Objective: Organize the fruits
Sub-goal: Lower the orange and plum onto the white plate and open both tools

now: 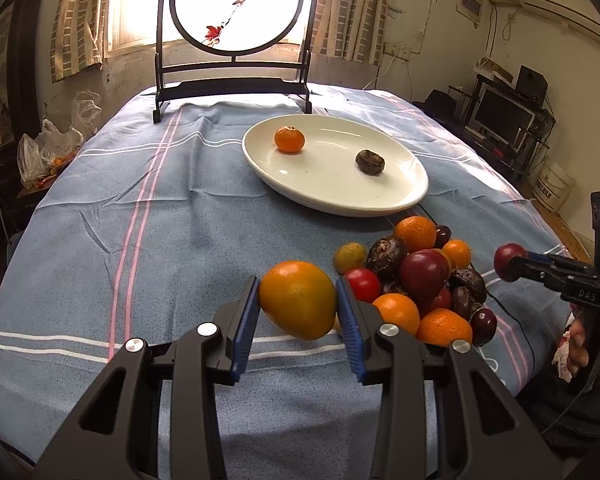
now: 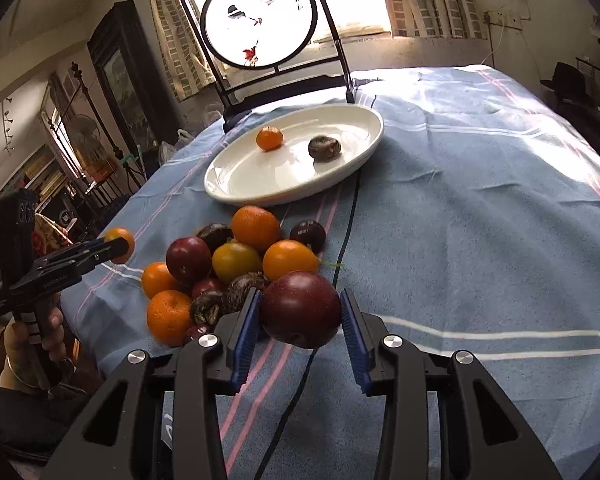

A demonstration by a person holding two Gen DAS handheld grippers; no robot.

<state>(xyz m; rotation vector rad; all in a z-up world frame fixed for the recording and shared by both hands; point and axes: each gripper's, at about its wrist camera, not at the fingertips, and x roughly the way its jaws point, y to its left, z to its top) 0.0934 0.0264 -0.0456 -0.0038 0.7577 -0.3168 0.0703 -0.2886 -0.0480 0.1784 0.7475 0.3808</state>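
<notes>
My left gripper is shut on an orange fruit and holds it above the cloth, left of the fruit pile. My right gripper is shut on a dark red plum, just right of the pile. The white oval plate lies beyond the pile and holds a small tangerine and a dark brown wrinkled fruit. The plate also shows in the right wrist view. Each gripper appears in the other's view, the right one and the left one.
A blue striped cloth covers the table. A black-framed round bird screen stands at the far edge. A thin dark cable runs across the cloth from the plate toward me. Plastic bags sit off the table's left.
</notes>
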